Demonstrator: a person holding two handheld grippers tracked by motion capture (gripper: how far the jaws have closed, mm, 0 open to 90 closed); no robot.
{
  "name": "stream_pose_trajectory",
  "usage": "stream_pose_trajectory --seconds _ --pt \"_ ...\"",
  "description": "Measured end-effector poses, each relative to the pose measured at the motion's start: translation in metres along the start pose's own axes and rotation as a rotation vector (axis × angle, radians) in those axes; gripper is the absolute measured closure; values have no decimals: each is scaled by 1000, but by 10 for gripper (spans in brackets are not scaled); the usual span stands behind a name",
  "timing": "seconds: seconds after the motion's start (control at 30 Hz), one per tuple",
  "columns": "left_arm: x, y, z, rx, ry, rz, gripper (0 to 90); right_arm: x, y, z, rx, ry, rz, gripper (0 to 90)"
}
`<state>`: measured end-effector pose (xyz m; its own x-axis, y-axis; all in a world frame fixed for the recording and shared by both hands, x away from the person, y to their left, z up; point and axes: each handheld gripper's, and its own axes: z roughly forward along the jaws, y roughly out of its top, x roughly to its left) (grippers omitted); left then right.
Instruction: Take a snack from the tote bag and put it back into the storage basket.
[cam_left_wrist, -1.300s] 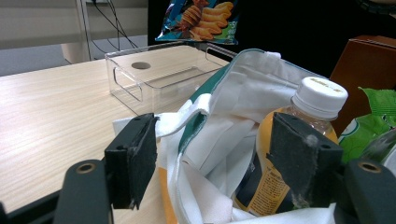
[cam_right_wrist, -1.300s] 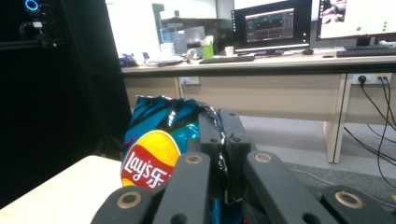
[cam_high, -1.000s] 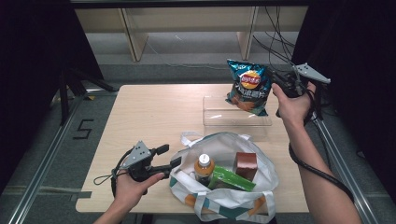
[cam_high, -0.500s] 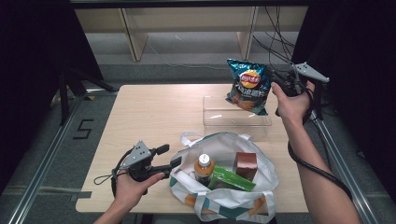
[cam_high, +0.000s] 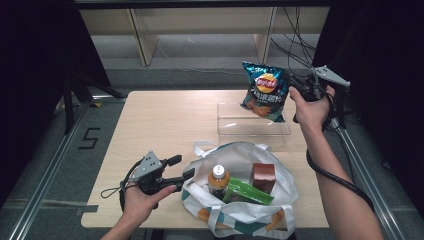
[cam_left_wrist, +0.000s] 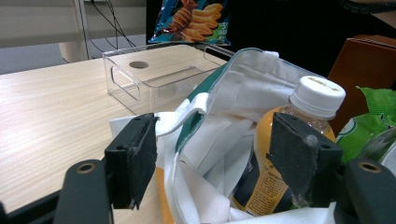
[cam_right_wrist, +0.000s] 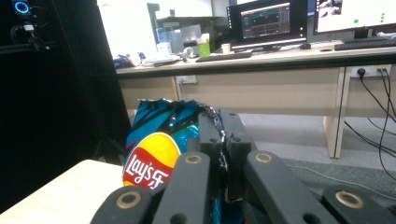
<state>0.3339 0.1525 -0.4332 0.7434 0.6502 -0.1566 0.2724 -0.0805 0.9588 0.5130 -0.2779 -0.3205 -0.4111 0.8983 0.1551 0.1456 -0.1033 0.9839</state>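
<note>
My right tongs (cam_high: 291, 86) are clamped on the edge of the crisp bag (cam_high: 263, 91), which hangs at one o'clock on the worktop (cam_high: 165, 125), above the clear tray (cam_high: 252, 125). My left tongs (cam_high: 182, 169) stand apart at seven o'clock, straddling the rim of the cloth bag (cam_high: 240, 190) beside the bottle (cam_high: 218, 180).

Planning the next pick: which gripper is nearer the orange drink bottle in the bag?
Left. The left gripper sits at the bag's edge beside the bottle; the right gripper holds the chip bag over the far side.
</note>
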Motion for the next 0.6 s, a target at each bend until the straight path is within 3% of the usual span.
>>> stream_pose_trajectory --seconds 0.6 --pt "-1 1 -1 6 7 8 316 -7 -8 9 22 -12 0 896"
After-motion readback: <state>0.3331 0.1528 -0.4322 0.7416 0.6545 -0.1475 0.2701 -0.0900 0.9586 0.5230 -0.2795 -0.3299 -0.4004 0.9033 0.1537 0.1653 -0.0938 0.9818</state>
